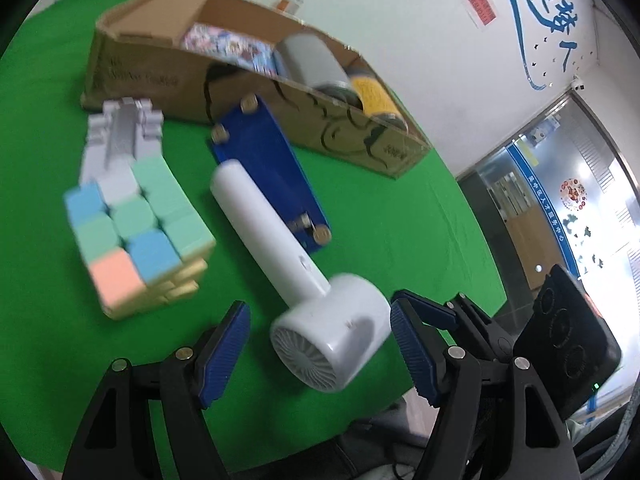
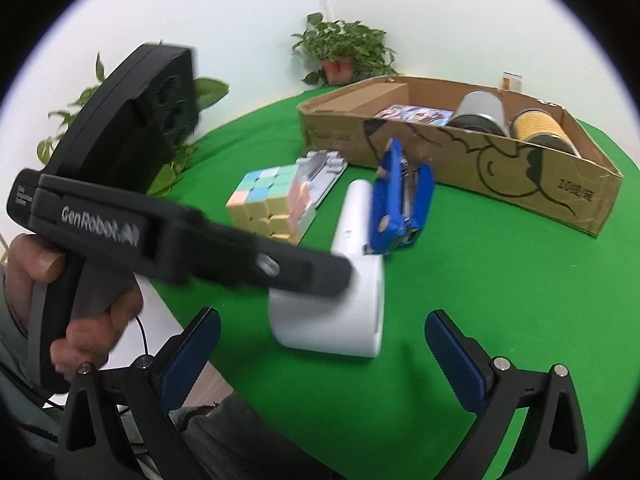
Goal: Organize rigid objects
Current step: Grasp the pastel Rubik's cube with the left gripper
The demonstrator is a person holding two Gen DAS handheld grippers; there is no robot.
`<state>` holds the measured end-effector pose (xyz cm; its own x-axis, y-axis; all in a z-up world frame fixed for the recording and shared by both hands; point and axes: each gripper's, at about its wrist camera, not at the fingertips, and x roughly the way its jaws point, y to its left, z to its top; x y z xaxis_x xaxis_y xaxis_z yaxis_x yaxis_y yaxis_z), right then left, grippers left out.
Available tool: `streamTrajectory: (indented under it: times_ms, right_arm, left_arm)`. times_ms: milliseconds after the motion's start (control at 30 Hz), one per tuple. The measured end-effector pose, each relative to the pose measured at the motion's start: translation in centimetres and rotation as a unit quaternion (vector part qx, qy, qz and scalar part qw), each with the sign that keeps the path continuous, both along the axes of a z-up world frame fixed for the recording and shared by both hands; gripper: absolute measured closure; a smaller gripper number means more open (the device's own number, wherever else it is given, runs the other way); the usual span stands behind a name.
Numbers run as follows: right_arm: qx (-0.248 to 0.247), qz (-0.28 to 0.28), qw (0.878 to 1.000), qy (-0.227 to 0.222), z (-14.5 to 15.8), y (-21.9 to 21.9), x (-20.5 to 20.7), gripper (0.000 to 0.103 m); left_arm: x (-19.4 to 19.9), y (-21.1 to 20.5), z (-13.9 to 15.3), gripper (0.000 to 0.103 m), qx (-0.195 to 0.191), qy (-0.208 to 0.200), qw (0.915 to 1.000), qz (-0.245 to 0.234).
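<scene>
Stuff on the green table: one white hair dryer, one cube, one blue stapler. Box holds two cans. Left gripper spread around the dryer head, right gripper open too, holding nothing.

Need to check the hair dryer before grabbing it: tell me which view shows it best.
The left wrist view: the white hair dryer lies fully visible, handle to grille, between the open left gripper fingers. In the right wrist view the left gripper's body covers its middle; the right gripper is open.

Bright even indoor light; motion blur throughout; fisheye bending, dark corners
</scene>
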<state>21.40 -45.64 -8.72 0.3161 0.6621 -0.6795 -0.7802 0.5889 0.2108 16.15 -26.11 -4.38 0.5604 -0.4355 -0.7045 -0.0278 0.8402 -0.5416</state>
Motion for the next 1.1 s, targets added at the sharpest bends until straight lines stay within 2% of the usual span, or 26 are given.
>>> streamTrajectory:
  times_ms: [33, 100, 167, 300, 400, 467, 533, 567, 600, 667, 767, 833, 900, 1000, 1100]
  right_arm:
    - [0.0, -0.003, 1.0, 0.003, 0.0, -0.1, 0.3, 0.001]
    - [0.003, -0.009, 1.0, 0.016, 0.0, -0.1, 1.0, 0.001]
    - [0.007, -0.01, 1.0, 0.016, 0.4, 0.3, 1.0, 0.003]
    - [0.017, -0.019, 0.999, -0.039, 2.6, 1.1, -0.2, 0.005]
    - [0.043, 0.015, 0.998, -0.043, 4.3, 2.4, -0.7, 0.005]
    - [0.034, 0.048, 0.998, -0.039, 4.3, 4.3, -0.9, 0.006]
    - [0.013, 0.069, 0.997, -0.031, 3.8, 6.1, -0.7, 0.016]
    - [-0.002, 0.079, 0.997, -0.026, 3.5, 7.2, -0.6, 0.028]
    - [-0.012, 0.085, 0.996, -0.023, 3.4, 7.9, -0.5, 0.034]
    - [-0.03, 0.092, 0.995, -0.02, 3.0, 9.2, -0.3, 0.034]
    - [-0.042, 0.096, 0.994, -0.005, 2.6, 10.6, 0.8, 0.039]
    - [-0.047, 0.096, 0.994, 0.0, 2.2, 11.1, 1.2, 0.043]
    - [-0.054, 0.093, 0.994, 0.008, 1.8, 11.5, 1.5, 0.057]
    - [-0.04, 0.099, 0.994, 0.009, 2.0, 11.4, 1.0, 0.06]
    - [-0.031, 0.109, 0.994, 0.011, 2.0, 10.9, 0.4, 0.06]
  left_arm:
    - [-0.2, 0.6, 0.6, 0.024, 0.004, -0.008, 0.9999, 0.01]
    - [-0.5, 1.8, 1.7, 0.024, 0.009, -0.024, 0.9993, 0.027]
    - [-0.7, 3.0, 2.6, 0.024, -0.002, -0.033, 0.9989, 0.032]
    - [-1.6, 5.1, 4.0, 0.024, 0.015, -0.049, 0.9967, 0.063]
    - [-2.0, 7.2, 4.5, 0.024, 0.002, -0.056, 0.9951, 0.082]
    - [-2.4, 8.6, 4.0, 0.024, 0.007, -0.04, 0.9942, 0.1]
    - [-2.3, 9.6, 3.1, 0.026, -0.004, -0.026, 0.9934, 0.112]
    - [-2.3, 10.1, 2.7, 0.026, -0.014, -0.02, 0.993, 0.115]
    - [-1.9, 10.3, 2.3, 0.028, -0.02, -0.017, 0.9927, 0.118]
    - [-1.4, 10.4, 1.5, 0.035, -0.028, -0.011, 0.9924, 0.12]
    - [-1.2, 10.7, 0.8, 0.038, -0.035, -0.008, 0.9923, 0.118]
    - [-0.6, 10.8, 0.2, 0.053, -0.044, 0.0, 0.9926, 0.113]
    - [-0.2, 11.0, -0.4, 0.054, -0.048, 0.01, 0.992, 0.116]
    - [-0.1, 11.3, -1.0, 0.056, -0.044, 0.018, 0.9917, 0.12]
    - [-0.2, 11.7, -1.5, 0.056, -0.06, 0.023, 0.9909, 0.119]
